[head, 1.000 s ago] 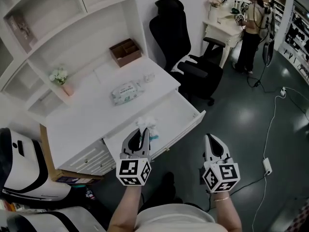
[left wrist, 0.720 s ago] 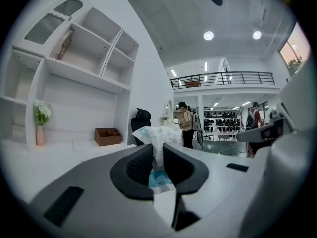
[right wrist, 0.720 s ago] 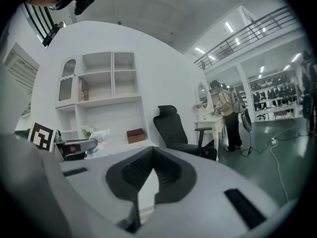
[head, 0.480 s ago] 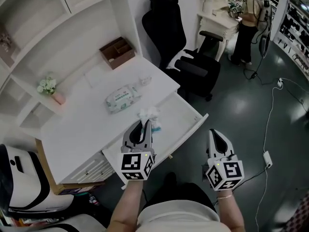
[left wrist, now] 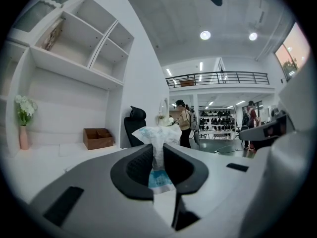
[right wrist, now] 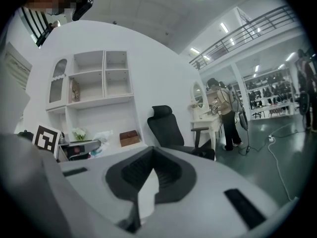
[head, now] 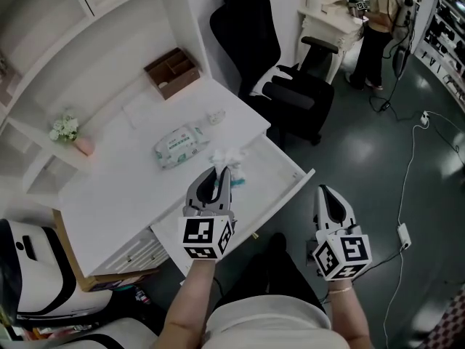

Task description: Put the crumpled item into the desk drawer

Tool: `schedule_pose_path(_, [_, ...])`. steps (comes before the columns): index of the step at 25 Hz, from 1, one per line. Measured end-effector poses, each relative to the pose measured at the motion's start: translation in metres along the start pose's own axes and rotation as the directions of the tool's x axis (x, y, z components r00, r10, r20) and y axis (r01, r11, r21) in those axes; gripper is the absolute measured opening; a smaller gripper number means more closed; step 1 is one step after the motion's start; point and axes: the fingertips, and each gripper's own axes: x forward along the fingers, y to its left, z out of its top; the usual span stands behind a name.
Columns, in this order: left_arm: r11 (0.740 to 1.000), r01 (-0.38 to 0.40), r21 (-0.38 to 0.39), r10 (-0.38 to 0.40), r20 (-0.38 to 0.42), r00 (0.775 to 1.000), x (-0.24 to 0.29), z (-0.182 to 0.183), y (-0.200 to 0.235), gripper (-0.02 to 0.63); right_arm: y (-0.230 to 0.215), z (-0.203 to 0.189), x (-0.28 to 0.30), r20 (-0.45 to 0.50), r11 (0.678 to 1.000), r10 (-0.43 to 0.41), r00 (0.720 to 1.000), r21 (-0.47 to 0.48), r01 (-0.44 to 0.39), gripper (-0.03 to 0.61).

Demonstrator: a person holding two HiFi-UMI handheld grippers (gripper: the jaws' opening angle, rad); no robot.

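Observation:
The crumpled item (head: 228,156) is a white wrapper with a blue printed patch. My left gripper (head: 220,171) is shut on it and holds it level above the open desk drawer (head: 272,167), close to the desktop's edge. In the left gripper view the crumpled item (left wrist: 157,135) sticks up between the dark pads of the left gripper (left wrist: 157,151). My right gripper (head: 324,192) hangs over the floor in front of the drawer's right corner. The jaws of the right gripper (right wrist: 153,152) are together with nothing in them.
On the white desk (head: 123,191) lie a pack of wipes (head: 179,142), a small white object (head: 216,116) and a wooden organiser (head: 172,71). A black office chair (head: 280,57) stands right of the desk. A cable (head: 408,187) runs over the floor. A person (head: 378,20) stands far off.
My left gripper has carried the crumpled item further over the open drawer, towards the desktop. The right gripper has moved forward alongside it.

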Motion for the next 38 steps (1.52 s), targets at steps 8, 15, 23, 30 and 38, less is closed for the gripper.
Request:
schedule_pose_path(8, [1.000, -0.001, 0.014, 0.002, -0.066, 0.998, 0.040, -0.025, -0.008, 0.046, -0.021, 0.000, 0.021, -0.018, 1.000, 0.021, 1.000, 0.013, -0.021, 0.002])
schedule_pose_path(15, [1.000, 0.011, 0.017, -0.008, -0.178, 0.984, 0.082, -0.071, -0.018, 0.046, -0.045, -0.006, 0.037, -0.047, 0.999, 0.022, 0.999, 0.034, -0.021, 0.002])
schedule_pose_path(23, [1.000, 0.012, 0.019, -0.005, -0.316, 0.949, 0.119, -0.134, -0.019, 0.046, -0.064, -0.015, 0.051, -0.081, 0.999, 0.010, 0.997, 0.049, -0.006, 0.002])
schedule_pose_path(30, [1.000, 0.020, 0.009, -0.013, -0.440, 0.898, 0.134, -0.189, -0.020, 0.046, -0.068, -0.014, 0.062, -0.091, 0.998, 0.011, 0.996, 0.055, -0.006, 0.002])
schedule_pose_path(38, [1.000, 0.020, -0.004, -0.019, -0.535, 0.844, 0.140, -0.231, -0.017, 0.046, -0.069, -0.018, 0.066, -0.108, 0.998, 0.009, 0.994, 0.060, -0.002, 0.002])
